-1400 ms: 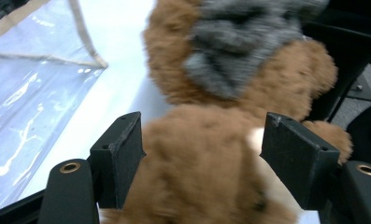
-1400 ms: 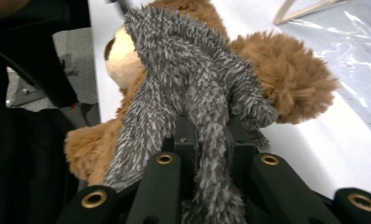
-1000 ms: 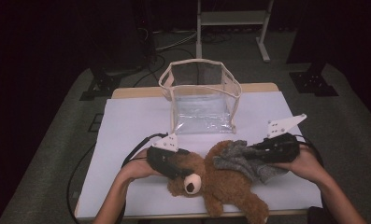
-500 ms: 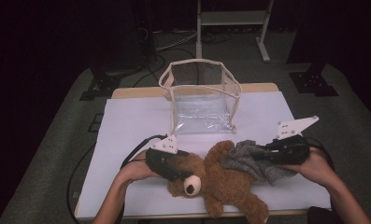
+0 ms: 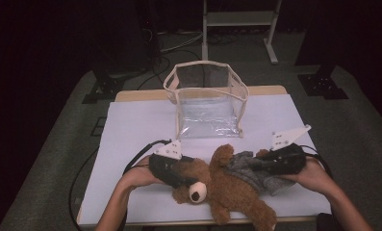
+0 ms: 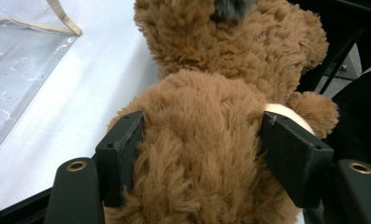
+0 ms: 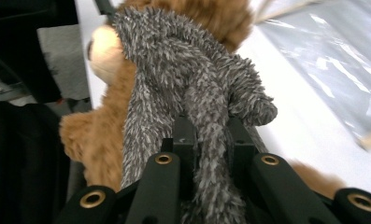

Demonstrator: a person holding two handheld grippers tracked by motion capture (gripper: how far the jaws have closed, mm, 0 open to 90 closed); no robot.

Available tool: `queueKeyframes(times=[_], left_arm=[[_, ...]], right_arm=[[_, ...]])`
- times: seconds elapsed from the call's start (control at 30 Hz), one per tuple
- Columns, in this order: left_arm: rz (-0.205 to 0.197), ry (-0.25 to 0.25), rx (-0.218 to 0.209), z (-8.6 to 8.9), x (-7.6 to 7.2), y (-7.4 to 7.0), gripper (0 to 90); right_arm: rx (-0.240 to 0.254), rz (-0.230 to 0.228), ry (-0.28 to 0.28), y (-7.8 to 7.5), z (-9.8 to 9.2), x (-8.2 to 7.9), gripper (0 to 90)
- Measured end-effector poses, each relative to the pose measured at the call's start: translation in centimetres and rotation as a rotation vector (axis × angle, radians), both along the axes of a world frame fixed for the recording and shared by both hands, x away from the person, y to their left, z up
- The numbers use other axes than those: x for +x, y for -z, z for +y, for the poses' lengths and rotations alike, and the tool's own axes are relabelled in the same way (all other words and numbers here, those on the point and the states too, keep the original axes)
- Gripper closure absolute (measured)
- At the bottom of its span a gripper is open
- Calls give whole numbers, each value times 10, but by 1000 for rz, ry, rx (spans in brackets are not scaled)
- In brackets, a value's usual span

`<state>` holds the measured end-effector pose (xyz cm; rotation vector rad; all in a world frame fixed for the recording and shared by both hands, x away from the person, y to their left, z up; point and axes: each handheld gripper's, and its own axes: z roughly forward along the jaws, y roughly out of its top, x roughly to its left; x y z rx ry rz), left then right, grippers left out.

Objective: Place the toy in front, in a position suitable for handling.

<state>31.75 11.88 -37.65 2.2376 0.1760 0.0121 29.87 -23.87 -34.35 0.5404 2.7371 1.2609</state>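
A brown teddy bear (image 5: pixel 227 192) lies on the white table (image 5: pixel 131 130), head toward the left. My left gripper (image 5: pixel 184 181) is shut on the bear's head (image 6: pixel 202 154), one jaw pressed into the fur on each side, beside the cream muzzle (image 6: pixel 286 116). A grey fuzzy garment (image 5: pixel 246 174) lies over the bear's body. My right gripper (image 5: pixel 258 166) comes in from the right and is shut on a stretched fold of that garment (image 7: pixel 174 65), pinched between its jaws (image 7: pixel 206 128).
A clear plastic bag (image 5: pixel 208 103) with beige trim stands open just behind the bear at mid-table. Black cables (image 5: pixel 140 154) trail off the left side. The table's front edge runs close under the bear's legs (image 5: pixel 256 214).
The right gripper pulled the grey garment out to the right, then came back slightly toward the bear and a little lower. The left gripper and the bear's head stayed put.
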Motion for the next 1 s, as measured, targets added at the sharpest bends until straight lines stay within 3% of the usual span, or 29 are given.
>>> queueKeyframes(times=[0.1,0.37,0.47,0.67,1.0], left_arm=[[11,2,-5,1,1,0,300],[13,11,9,-7,7,-4,254],[-23,31,-6,-18,9,-12,254],[-56,72,-3,-44,15,-25,250],[-20,110,28,-67,30,-19,221]], right_arm=[[-3,14,-43,4,17,0,780],[11,43,-58,14,23,0,782],[21,48,-59,16,22,0,783],[29,51,-61,17,21,-1,783],[36,51,-69,18,20,0,783]])
